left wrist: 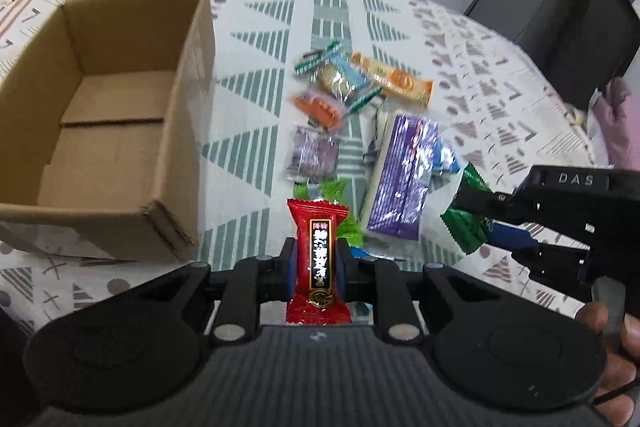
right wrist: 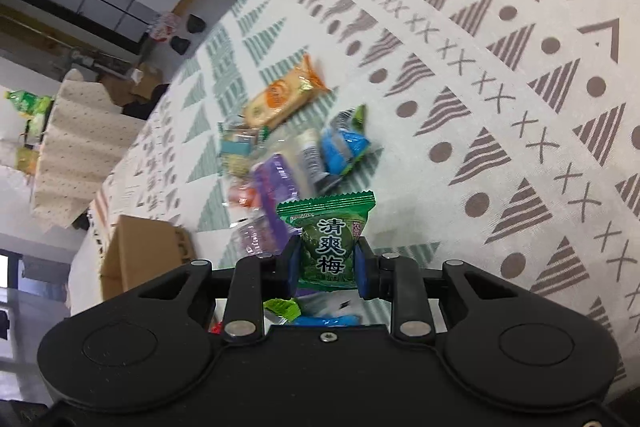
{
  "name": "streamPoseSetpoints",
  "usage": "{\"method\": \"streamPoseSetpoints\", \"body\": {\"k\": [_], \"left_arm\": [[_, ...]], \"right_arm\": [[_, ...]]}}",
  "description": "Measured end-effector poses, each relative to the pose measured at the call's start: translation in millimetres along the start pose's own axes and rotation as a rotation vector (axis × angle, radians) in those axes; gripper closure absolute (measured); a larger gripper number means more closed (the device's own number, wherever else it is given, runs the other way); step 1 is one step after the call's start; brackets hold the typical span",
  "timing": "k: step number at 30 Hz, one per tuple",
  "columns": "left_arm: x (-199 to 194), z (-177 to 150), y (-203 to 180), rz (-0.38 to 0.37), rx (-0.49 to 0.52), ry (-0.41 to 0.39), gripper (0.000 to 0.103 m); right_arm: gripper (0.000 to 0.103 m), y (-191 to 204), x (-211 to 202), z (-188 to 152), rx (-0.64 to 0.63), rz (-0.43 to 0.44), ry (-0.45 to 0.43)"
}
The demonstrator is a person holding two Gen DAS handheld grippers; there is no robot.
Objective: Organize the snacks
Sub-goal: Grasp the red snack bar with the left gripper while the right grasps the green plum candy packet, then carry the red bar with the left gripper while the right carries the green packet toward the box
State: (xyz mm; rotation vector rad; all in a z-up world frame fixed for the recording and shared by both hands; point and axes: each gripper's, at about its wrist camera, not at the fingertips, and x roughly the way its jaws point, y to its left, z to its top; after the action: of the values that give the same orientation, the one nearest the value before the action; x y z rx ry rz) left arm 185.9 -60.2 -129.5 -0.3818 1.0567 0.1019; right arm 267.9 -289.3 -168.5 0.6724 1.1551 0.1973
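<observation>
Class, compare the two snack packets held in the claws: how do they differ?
The red packet is long and narrow; the green packet is short and squarish. The red packet sits in the left claw, the green packet in the right claw. Both carry printed characters and have crimped ends.

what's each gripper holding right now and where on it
Left gripper pinches the red snack packet across its middle. Right gripper pinches the green plum candy packet across its lower half.
</observation>
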Motion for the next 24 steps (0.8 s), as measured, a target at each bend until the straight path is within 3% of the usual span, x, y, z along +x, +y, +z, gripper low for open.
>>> {"method": "streamPoseSetpoints", "body": {"k": [11, 24], "left_arm": [[-45.6, 12.3, 11.8, -0.029, -0.031, -0.078, 0.085], [-82.1, 38.9, 41.3, -0.041, -0.07, -0.136, 0.085]], "right_arm": [[0.076, 43.7, -38.0, -27.3, -0.084, 0.116, -0.027], [0.076, 95.8, -41.3, -42.7, -0.147, 0.17, -0.021]]}}
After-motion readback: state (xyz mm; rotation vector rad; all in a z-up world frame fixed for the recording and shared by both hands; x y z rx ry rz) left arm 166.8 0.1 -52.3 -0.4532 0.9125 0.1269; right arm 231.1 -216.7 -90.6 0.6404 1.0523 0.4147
